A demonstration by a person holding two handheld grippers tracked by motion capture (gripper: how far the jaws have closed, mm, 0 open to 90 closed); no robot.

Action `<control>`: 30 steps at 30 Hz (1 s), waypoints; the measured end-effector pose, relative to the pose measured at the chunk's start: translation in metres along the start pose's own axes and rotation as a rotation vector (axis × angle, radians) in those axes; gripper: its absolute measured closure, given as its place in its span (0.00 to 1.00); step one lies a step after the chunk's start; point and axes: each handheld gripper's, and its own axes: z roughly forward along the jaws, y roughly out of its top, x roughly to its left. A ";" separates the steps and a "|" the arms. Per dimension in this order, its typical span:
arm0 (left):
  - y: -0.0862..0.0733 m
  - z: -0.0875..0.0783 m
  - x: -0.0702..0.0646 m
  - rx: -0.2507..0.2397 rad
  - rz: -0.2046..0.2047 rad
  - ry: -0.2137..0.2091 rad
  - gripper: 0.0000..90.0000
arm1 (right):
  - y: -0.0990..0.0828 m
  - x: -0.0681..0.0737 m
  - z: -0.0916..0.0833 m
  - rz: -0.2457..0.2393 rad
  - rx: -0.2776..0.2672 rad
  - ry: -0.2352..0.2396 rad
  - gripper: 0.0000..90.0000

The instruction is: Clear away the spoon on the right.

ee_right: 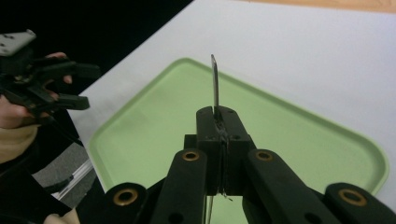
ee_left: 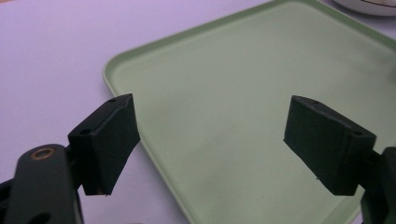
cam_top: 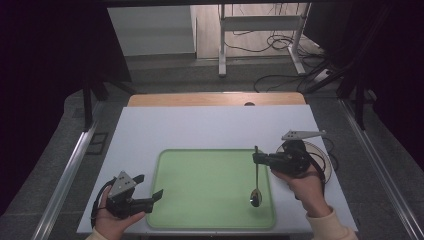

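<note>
While the right gripper (cam_top: 256, 159) pinches a spoon (cam_top: 256, 192) whose bowl hangs over the green tray (cam_top: 200, 220), the left gripper (cam_top: 150, 189) hovers with jaws spread.

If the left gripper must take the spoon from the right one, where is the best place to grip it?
Probably the bare handle end above the right gripper, approached from the tray's left. The spoon hangs bowl down, clamped at mid handle, and the bowl is round and wider. The left gripper is open.
</note>
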 end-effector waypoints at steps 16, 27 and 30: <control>0.000 0.000 0.000 0.001 0.002 -0.003 0.19 | -0.016 -0.016 0.034 0.037 0.120 -0.050 0.98; 0.000 0.002 -0.001 0.007 0.008 -0.006 0.19 | -0.023 -0.033 0.061 0.101 0.203 -0.137 0.93; 0.000 0.002 -0.001 0.007 0.008 -0.008 0.19 | -0.025 -0.035 0.071 0.104 0.232 -0.156 0.92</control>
